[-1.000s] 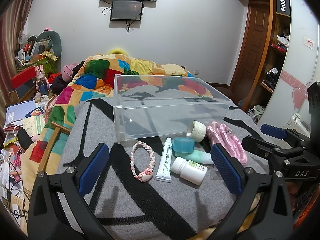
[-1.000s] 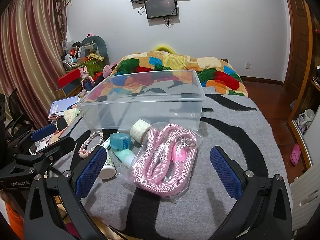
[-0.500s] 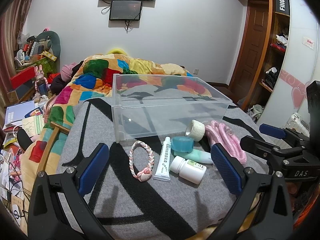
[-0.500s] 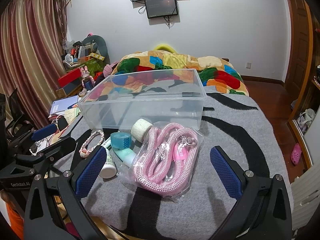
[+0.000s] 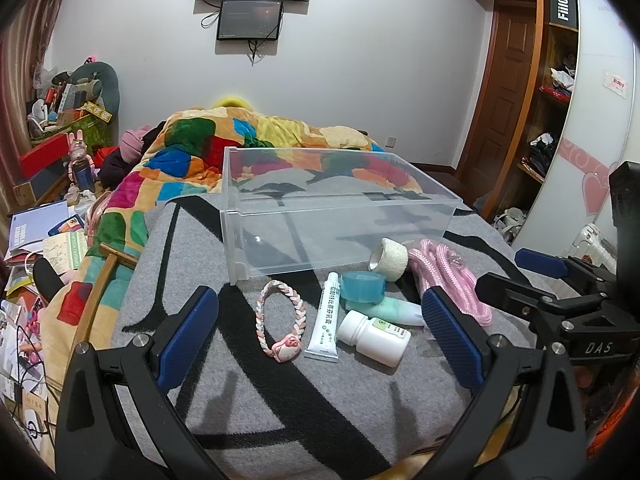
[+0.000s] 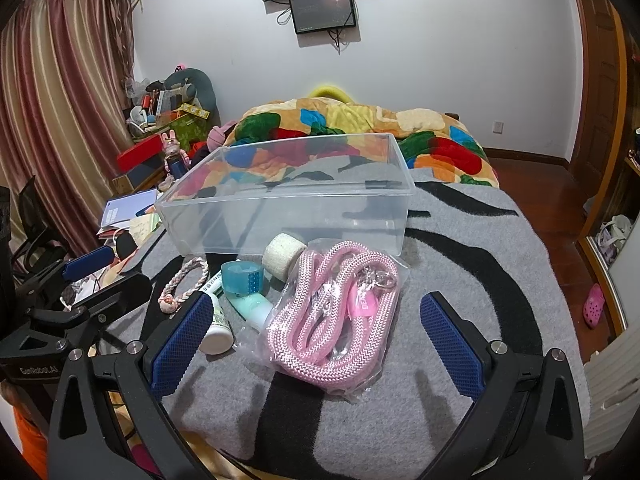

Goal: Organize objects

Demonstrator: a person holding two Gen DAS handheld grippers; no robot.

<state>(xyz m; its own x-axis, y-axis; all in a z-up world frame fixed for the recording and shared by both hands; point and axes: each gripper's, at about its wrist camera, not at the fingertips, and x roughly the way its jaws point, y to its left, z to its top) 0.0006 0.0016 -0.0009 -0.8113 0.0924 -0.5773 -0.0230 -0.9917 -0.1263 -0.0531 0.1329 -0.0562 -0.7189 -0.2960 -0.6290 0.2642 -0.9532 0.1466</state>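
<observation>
An empty clear plastic bin (image 5: 336, 236) (image 6: 288, 216) stands on the grey and black blanket (image 5: 280, 400). In front of it lie a braided bracelet (image 5: 280, 320), a white tube (image 5: 326, 320), a white pill bottle (image 5: 374, 336), a teal tape roll (image 5: 364, 286), a mint tube (image 5: 396, 308), a white bandage roll (image 5: 390, 254) and a bagged pink rope (image 6: 336, 320). My left gripper (image 5: 320, 340) is open, hovering just before the bracelet, tube and bottle. My right gripper (image 6: 316, 344) is open, hovering over the pink rope.
A colourful quilt (image 5: 256, 140) lies behind the bin. Cluttered books and boxes (image 5: 48, 220) fill the floor at the left. A wooden door and shelves (image 5: 540, 100) stand at the right. The blanket's near edge (image 6: 320, 468) is close below the grippers.
Both grippers have drifted very slightly; the objects sit a touch closer in view. Nothing was gripped or moved.
</observation>
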